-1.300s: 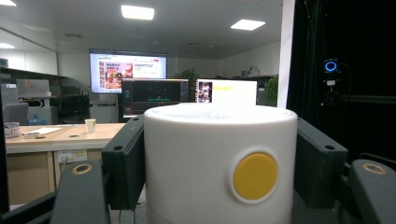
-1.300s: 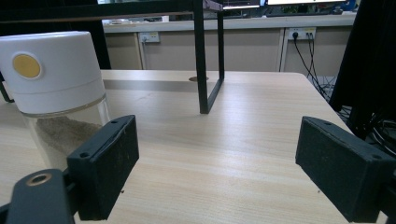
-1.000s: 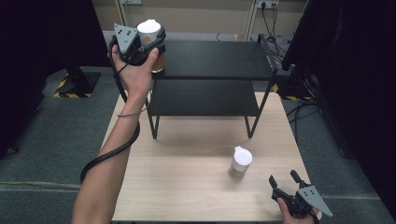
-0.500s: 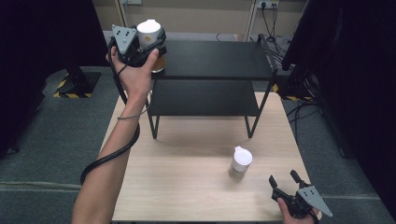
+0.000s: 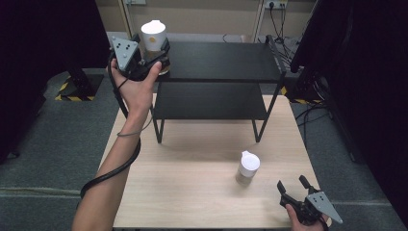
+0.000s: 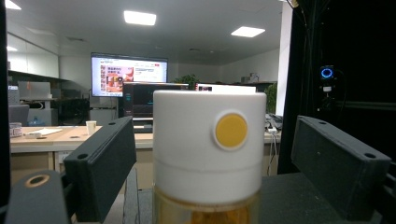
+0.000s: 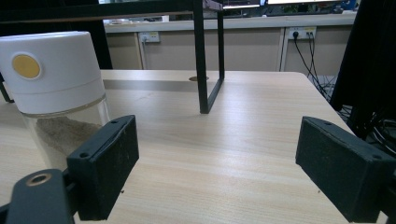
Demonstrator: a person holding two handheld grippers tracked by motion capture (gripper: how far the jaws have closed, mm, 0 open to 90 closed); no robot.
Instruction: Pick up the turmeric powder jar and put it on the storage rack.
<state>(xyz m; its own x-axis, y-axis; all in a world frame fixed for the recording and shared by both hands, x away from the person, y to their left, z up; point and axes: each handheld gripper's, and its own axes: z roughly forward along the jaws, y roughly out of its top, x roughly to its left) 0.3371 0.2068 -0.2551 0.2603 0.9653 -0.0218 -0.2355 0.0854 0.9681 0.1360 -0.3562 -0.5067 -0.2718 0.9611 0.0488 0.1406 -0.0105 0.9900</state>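
Up in the upper left of the high view, the left claw [image 5: 153,57] sits around a white-capped jar [image 5: 154,39] that stands on the top shelf of the black rack [image 5: 226,60]; its jaws have just been opening and now stand apart from the jar's sides. At the lower right, the right claw [image 5: 291,185] rests open over the wooden surface [image 5: 192,183], near a second jar [image 5: 248,168] at lower centre.

From the left gripper view, the white-capped jar [image 6: 208,154] fills the centre between the two black jaws, with a gap on each side.

From the right gripper view, the second jar [image 7: 56,93] stands at the left of the frame, beyond the left jaw, and the jaws are wide with bare surface [image 7: 224,158] between.
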